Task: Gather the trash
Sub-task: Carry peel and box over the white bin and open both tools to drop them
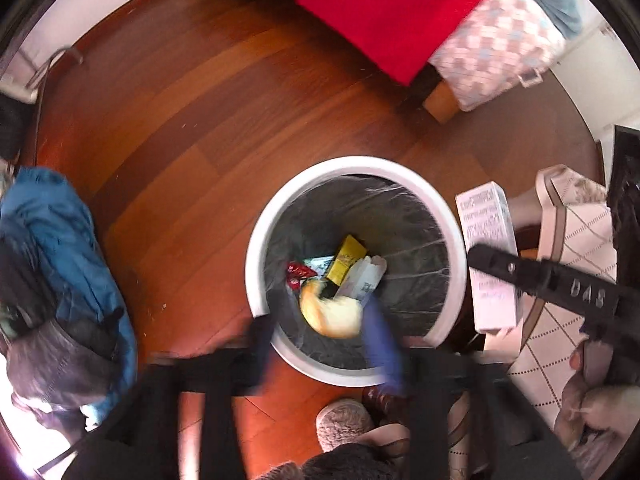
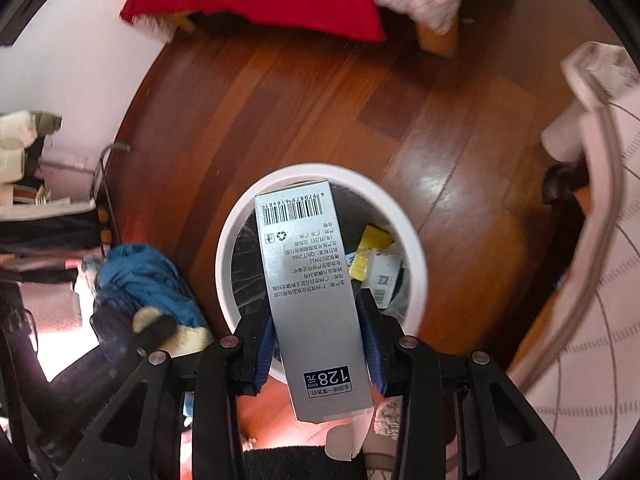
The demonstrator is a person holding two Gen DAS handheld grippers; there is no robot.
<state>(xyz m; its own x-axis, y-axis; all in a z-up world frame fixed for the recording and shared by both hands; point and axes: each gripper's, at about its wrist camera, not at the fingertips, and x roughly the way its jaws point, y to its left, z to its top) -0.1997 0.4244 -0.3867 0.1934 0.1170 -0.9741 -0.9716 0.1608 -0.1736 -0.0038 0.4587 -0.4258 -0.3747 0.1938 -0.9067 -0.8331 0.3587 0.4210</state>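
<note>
A white round trash bin (image 1: 448, 216) with a dark liner stands on the wooden floor. Inside lie a yellow box (image 1: 348, 258), a red wrapper (image 1: 296, 274), a white carton and a yellow-white crumpled piece (image 1: 332, 316). My left gripper (image 1: 316, 344) hovers over the bin's near rim, blurred, with the jaws apart and nothing between them. My right gripper (image 2: 318, 334) is shut on a long silver box (image 2: 312, 280) with a barcode, held over the bin (image 2: 320, 174). The silver box also shows in the left wrist view (image 1: 488, 240) beside the bin's right rim.
A blue jacket (image 1: 68, 240) lies on the floor to the left. A bed with a red blanket (image 1: 392, 12) stands at the back. A white quilted bag (image 1: 568, 264) sits to the right. A grey slipper (image 1: 344, 420) is near the bin's front.
</note>
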